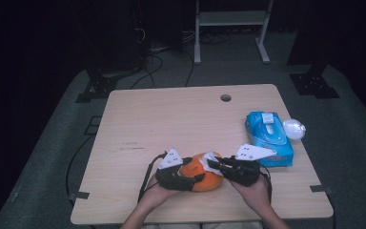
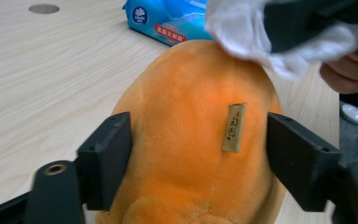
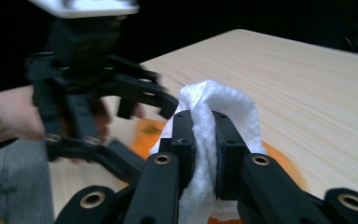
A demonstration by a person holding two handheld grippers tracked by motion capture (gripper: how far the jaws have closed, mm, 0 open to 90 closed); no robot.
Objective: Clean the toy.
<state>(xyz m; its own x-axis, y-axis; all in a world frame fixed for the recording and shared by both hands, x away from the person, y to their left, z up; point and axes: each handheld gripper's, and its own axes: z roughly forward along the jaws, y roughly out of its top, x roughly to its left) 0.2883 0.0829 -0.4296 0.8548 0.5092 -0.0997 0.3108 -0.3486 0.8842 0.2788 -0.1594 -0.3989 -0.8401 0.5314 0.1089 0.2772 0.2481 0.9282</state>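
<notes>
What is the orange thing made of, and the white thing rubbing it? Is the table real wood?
The orange toy looks like soft plush: fuzzy, matte nap with a small sewn-on label. The white wipe looks like soft, slightly fluffy cloth or tissue, folding limply between the jaws. The table shows pale wood grain, smooth; real wood or a printed laminate, hard to tell.

We seem to be in a dark lab: a lone wooden table (image 1: 171, 124), floor cables (image 1: 152, 67), metal stands (image 1: 231, 28).
</notes>
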